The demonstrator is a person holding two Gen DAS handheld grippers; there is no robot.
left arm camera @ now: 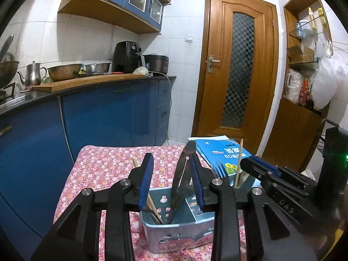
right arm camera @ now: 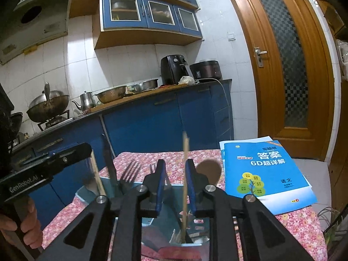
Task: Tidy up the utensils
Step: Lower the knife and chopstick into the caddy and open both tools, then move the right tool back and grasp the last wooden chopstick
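A light blue perforated utensil caddy [left arm camera: 174,230] stands on the pink floral table. My left gripper [left arm camera: 171,169] hangs open above it; a long dark utensil [left arm camera: 181,174] stands in the caddy between its fingers, leaning on the right pad. Wooden chopsticks [left arm camera: 152,206] rest in the left compartment, a fork [left arm camera: 220,169] and a chopstick [left arm camera: 238,163] in the right one. My right gripper [right arm camera: 174,174] hangs open over the caddy [right arm camera: 171,221]; a thin chopstick [right arm camera: 185,184] stands between its fingers, close to the right pad. A fork [right arm camera: 130,171] and a brown spoon [right arm camera: 209,169] also stand there.
A blue workbook [right arm camera: 263,171] lies on the table's far right corner. Blue kitchen cabinets [left arm camera: 97,117] with a counter of pots and appliances run behind the table. A wooden door [left arm camera: 237,65] stands beyond. The other gripper's body [left arm camera: 282,184] is close on the right.
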